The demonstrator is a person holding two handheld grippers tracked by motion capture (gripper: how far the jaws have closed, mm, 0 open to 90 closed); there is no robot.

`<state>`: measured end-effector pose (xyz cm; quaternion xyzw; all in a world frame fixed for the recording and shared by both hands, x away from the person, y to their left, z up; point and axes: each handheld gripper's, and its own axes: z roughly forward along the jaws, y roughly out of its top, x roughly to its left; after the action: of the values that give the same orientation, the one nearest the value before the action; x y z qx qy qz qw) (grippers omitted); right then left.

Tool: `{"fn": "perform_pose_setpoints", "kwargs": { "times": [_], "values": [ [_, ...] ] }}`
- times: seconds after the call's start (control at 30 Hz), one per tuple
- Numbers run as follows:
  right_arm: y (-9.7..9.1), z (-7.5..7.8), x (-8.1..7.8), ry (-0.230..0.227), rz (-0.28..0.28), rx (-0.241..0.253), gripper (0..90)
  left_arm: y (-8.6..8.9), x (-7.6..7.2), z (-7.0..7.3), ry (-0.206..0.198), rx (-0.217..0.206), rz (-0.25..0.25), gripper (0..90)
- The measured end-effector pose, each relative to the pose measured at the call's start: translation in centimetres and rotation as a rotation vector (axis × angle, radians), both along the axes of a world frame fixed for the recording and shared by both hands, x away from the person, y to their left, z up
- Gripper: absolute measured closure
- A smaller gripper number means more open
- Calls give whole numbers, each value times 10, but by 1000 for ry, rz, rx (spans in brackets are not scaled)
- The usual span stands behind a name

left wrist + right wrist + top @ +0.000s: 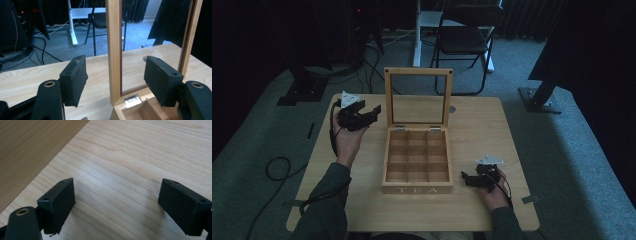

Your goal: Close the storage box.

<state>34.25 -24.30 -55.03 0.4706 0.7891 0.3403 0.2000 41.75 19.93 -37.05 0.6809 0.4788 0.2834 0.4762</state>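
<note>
Currently the light wooden tea box with glass-paned lid is sitting mid-counter, lid upright, its compartments showing nothing inside. Left gripper is straddling the lid's frame, fingers apart, not clamping. Right gripper is resting beside the box, fingers apart. Closing probably remains.

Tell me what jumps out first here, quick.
The open tea box at the table's middle, its glass lid standing upright and its compartments empty. The left gripper, jaws open, is raised beside the lid's left edge. The right gripper rests open near the box's front right corner.
</note>
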Motion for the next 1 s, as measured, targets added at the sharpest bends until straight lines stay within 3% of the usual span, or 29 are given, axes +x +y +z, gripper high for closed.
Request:
{"fn": "perform_pose_setpoints", "kwargs": {
  "times": [0.1,0.2,1.0],
  "values": [
    [0,0,0,0,0,0,135,0,4,3,5,-3,-2,340],
    [0,0,0,0,0,0,135,0,11,3,36,-10,3,309],
    [0,0,0,0,0,0,135,-18,36,0,63,31,-31,259]
  ]
}}
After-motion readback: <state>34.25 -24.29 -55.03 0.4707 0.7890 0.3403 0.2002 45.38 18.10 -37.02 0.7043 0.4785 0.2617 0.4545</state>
